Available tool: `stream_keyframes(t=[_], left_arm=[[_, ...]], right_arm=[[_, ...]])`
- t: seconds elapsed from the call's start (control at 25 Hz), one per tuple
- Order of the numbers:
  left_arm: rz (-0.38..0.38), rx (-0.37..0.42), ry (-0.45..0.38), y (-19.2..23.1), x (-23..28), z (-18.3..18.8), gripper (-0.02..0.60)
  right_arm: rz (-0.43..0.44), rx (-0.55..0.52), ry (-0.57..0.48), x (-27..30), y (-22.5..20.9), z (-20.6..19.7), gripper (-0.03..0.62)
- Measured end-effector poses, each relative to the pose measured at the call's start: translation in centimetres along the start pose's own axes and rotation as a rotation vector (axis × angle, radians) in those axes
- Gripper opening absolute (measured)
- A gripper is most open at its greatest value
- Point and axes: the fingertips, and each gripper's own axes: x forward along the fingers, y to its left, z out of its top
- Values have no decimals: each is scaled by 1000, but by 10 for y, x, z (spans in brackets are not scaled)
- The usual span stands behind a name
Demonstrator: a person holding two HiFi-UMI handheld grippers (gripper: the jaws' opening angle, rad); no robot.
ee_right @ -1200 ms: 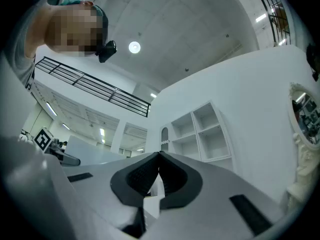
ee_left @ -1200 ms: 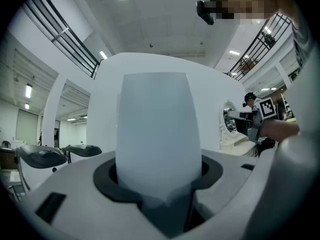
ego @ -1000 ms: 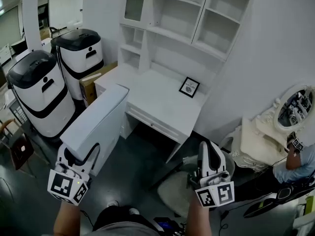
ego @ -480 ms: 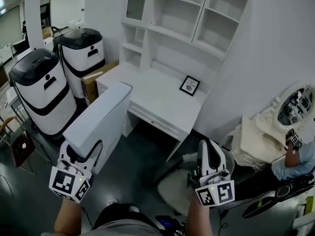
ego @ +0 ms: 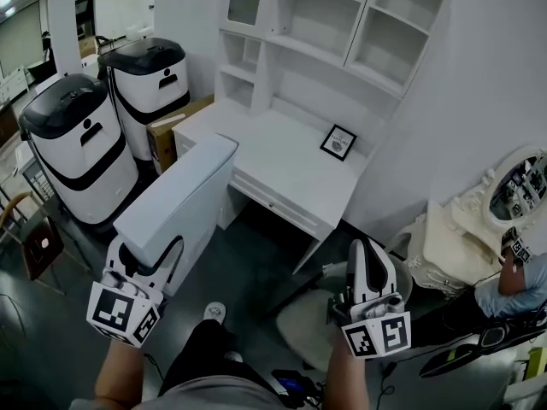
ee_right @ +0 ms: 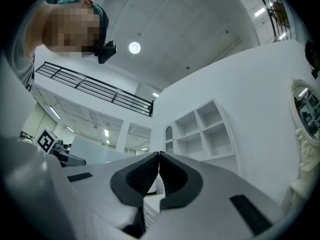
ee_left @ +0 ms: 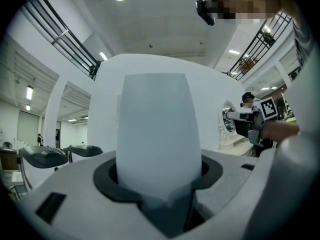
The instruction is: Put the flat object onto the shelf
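Note:
My left gripper (ego: pixel 147 261) is shut on one end of a long flat pale grey-white board (ego: pixel 181 207), which slants up toward the white desk (ego: pixel 282 165). In the left gripper view the board (ee_left: pixel 155 134) fills the space between the jaws and stands straight ahead. My right gripper (ego: pixel 363 259) is shut with nothing in it, held low at the right, in front of the desk. In the right gripper view its pads (ee_right: pixel 159 176) meet. The white shelf unit (ego: pixel 329 24) with open compartments rises behind the desk and shows as the shelves (ee_right: pixel 207 129) in the right gripper view.
A small framed picture (ego: pixel 338 142) stands on the desk near the wall. Two white and black machines (ego: pixel 81 156) and a cardboard box (ego: pixel 171 131) stand to the left. An ornate white mirror (ego: pixel 508 190) and a person's arm (ego: pixel 517 280) are at the right. A pale stool (ego: pixel 308 323) sits below.
The view has shifted slightly, so the desk and shelf sit a little further right and lower. The left gripper with the board has edged right and forward. The right gripper has barely moved.

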Motion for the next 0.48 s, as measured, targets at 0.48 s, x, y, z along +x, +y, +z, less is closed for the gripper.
stream_keyframes(t=[0.48], left_arm=[[-11,-12,4,26,62,-8,256]], right_arm=[[-6,23,22,52,-24,-27,28]])
